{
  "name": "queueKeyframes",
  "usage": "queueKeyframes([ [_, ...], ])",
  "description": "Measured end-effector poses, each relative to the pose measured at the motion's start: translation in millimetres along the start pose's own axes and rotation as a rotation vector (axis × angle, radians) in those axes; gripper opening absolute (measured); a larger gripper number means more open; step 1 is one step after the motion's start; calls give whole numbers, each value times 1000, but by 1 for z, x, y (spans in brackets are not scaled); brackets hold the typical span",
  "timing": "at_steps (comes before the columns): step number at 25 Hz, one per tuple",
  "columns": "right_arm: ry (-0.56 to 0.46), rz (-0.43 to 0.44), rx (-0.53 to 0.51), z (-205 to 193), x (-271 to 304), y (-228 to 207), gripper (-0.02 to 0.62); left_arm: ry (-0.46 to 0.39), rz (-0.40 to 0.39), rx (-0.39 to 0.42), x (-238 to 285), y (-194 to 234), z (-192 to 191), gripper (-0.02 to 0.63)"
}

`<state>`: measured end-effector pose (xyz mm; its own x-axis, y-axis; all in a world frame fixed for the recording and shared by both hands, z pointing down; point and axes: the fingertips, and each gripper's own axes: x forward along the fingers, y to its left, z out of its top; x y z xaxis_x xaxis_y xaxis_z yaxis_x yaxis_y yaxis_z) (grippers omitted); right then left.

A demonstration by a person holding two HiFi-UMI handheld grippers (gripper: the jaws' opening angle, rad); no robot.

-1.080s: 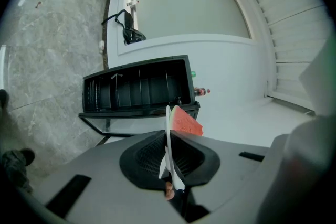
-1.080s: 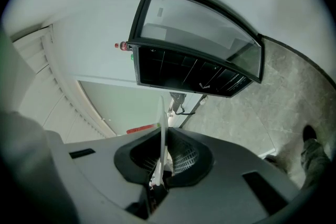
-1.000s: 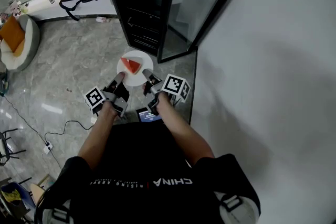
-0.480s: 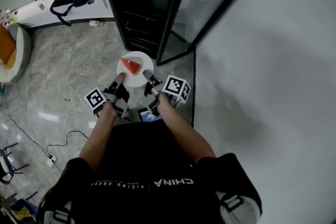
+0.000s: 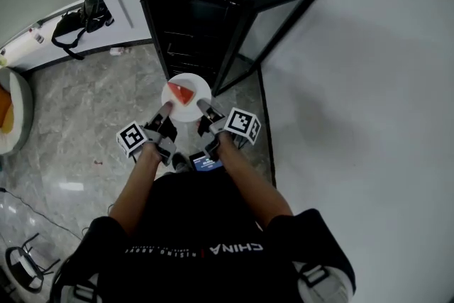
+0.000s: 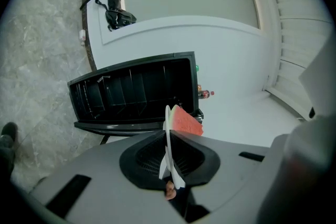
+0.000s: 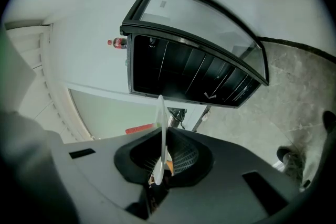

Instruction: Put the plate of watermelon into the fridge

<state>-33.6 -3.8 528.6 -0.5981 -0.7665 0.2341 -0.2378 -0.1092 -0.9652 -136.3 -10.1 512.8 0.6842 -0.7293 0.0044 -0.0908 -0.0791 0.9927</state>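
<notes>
Where the plate [image 5: 186,101] is: in the air between the two grippers, just short of the fridge [image 5: 202,7], not yet inside; the watermelon [image 5: 181,93] slice lies on it
Why held so: one gripper on each opposite rim likely keeps the plate level, so the slice does not slide
Fridge door [image 5: 280,18]: standing open, shelves facing the plate
Left gripper [image 5: 164,110]: jaws nearly closed, pinching the thin left rim
Right gripper [image 5: 203,107]: jaws likewise narrow, clamped on the right rim; nothing else between them
</notes>
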Motion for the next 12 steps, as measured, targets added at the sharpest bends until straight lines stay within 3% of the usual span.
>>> queueKeyframes([
  [6, -57, -34, 8, -2, 5, 0, 31, 56, -27, -30, 6, 7, 8, 31],
  [12, -46, -56, 29, 23, 19, -15, 31, 60, 7, -44, 33, 24, 13, 31],
])
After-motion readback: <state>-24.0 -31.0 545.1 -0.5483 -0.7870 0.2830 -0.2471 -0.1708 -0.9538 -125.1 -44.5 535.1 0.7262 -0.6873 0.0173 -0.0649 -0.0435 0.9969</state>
